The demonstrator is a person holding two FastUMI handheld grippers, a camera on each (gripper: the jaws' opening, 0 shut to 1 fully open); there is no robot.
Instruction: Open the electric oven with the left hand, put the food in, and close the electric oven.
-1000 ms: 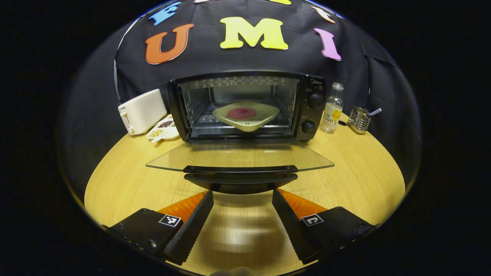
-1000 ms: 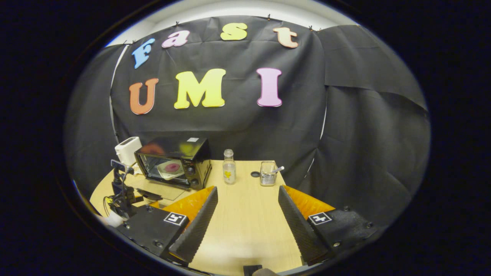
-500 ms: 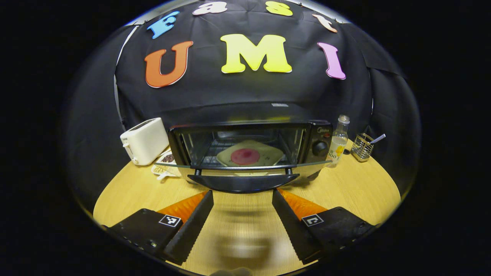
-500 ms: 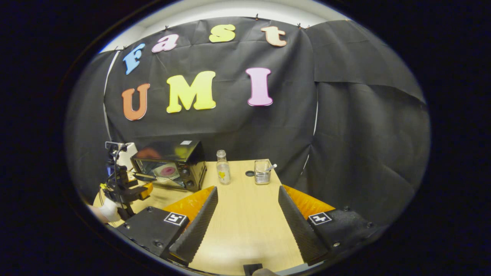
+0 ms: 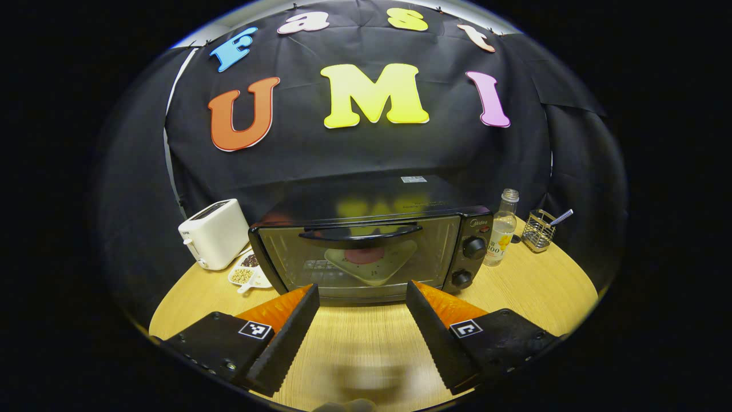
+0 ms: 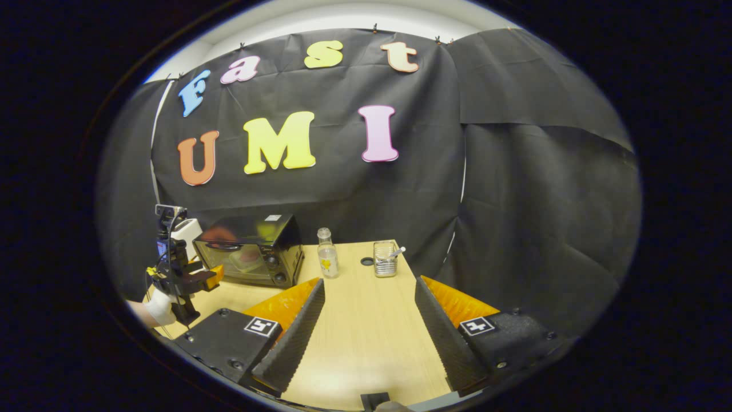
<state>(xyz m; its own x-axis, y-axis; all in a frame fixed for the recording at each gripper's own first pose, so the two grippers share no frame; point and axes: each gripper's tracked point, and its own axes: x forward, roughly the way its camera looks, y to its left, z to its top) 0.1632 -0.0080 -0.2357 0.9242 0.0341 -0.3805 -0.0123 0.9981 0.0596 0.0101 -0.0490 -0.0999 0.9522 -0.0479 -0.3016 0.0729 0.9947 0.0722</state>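
electric oven [image 5: 366, 252], door closed, brand label too small to read

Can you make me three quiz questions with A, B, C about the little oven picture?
1. Where is the white toaster?
A. beside the oven, on the side away from its knobs
B. on top of the oven
C. behind the bottle

2. How many round knobs are on the oven's front?
A. one
B. two
C. four

3. Is the oven door open or shut?
A. hanging wide open
B. taken off
C. shut, with the plate inside

Answers: 1 A, the toaster stands across from the knob side. 2 B, one knob sits above the other. 3 C, the plate shows through the closed glass.
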